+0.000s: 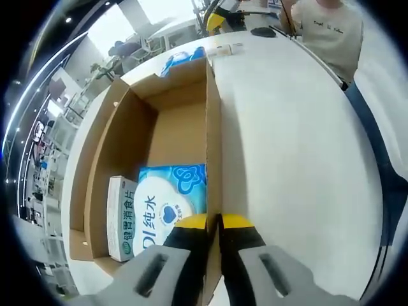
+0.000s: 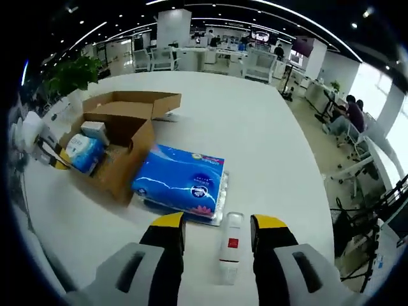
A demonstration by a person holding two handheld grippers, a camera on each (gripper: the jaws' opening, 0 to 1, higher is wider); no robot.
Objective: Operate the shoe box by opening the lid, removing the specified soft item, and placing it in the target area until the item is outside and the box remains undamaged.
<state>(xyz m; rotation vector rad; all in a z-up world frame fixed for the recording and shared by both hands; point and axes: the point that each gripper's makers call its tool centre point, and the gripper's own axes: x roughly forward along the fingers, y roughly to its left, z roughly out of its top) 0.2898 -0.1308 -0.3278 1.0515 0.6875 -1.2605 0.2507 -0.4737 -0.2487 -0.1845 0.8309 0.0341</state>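
The left claw (image 1: pixel 213 223) pinches the near wall of the open shoe box (image 1: pixel 213 127), steadying it. The right claw (image 2: pixel 217 228) hangs open and empty over a small white bottle (image 2: pixel 231 252) on the table (image 2: pixel 255 127). Inside the box lies the blue wipes pack (image 1: pixel 169 204), likely light and squashy; grip it across its middle.
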